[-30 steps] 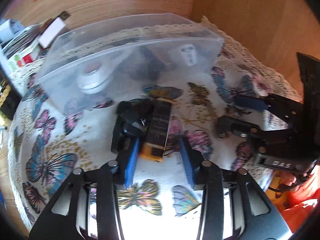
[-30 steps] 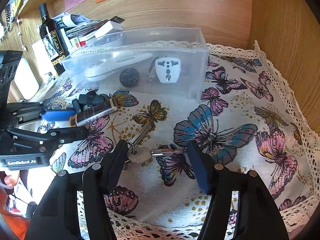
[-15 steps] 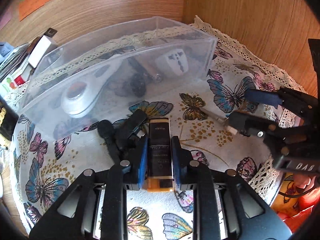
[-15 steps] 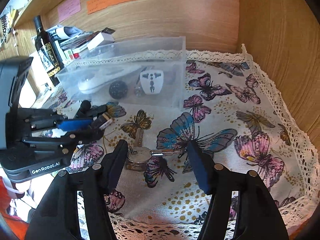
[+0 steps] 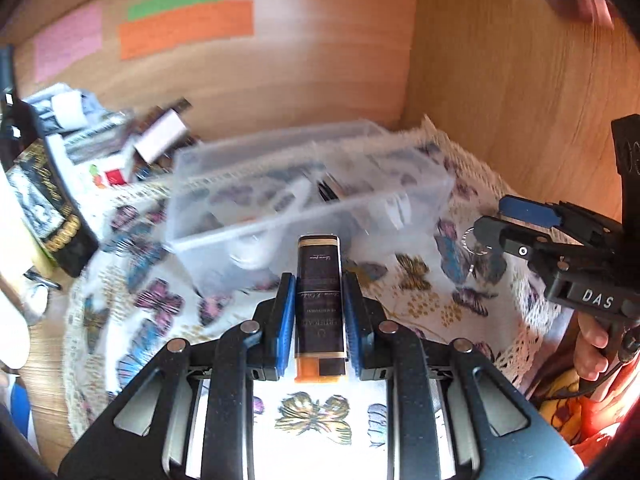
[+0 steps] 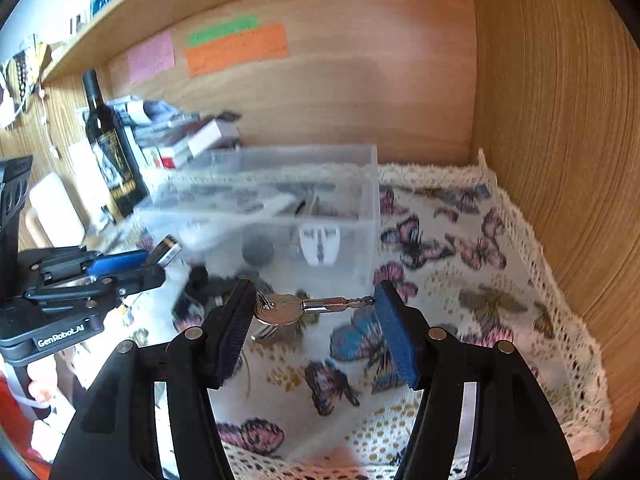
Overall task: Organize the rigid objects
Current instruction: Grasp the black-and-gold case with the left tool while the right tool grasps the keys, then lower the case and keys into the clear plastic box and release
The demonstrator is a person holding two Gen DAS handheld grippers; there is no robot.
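While both loads wait in front of the clear plastic storage bin [image 5: 304, 204], left gripper [image 5: 319, 304] clamps a dark orange-based lighter [image 5: 320, 312]; right gripper [image 6: 316, 312] pinches silver keys [image 6: 304, 308] lengthwise, seemingly for dropping in.

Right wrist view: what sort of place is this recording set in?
Probably a home desk or shelf nook with wooden walls. A butterfly-print lace-edged cloth covers the surface, coloured paper notes are stuck on the back panel, and a dark bottle stands beside stacked boxes and papers.
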